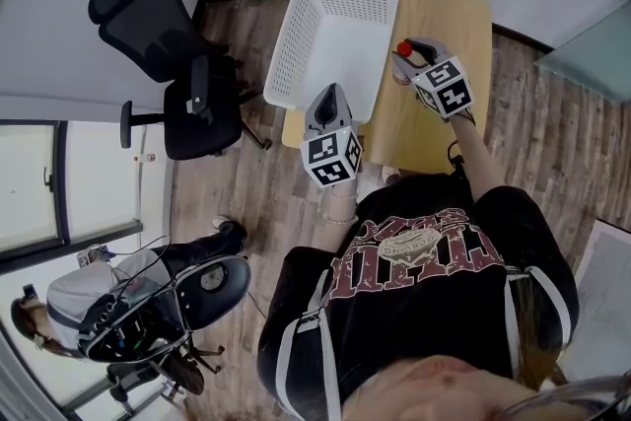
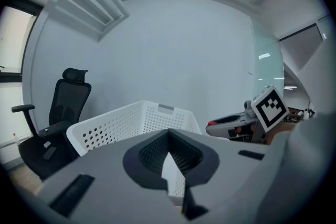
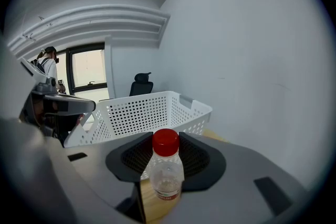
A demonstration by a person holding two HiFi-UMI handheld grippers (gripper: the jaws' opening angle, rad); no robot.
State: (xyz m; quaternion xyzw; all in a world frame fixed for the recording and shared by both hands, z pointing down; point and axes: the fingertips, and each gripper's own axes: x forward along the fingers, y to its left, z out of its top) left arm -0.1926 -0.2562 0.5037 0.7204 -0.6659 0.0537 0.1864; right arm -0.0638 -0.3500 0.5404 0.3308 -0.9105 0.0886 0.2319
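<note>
The red-capped clear bottle (image 3: pixel 166 168) stood upright, clamped in the right gripper (image 1: pixel 406 56) over the wooden table (image 1: pixel 449 20). A white perforated basket (image 1: pixel 301 25) crowded its left and a bare wall rose ahead. The left gripper (image 1: pixel 331 96), jaws together and empty, faced the basket's near rim, with an office chair (image 1: pixel 182 74) farther left.

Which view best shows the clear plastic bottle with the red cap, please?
The right gripper view: the clear plastic bottle with a red cap is seen whole between the jaws of the right gripper. The head view shows only its cap; the left gripper view, a red speck at most.
</note>
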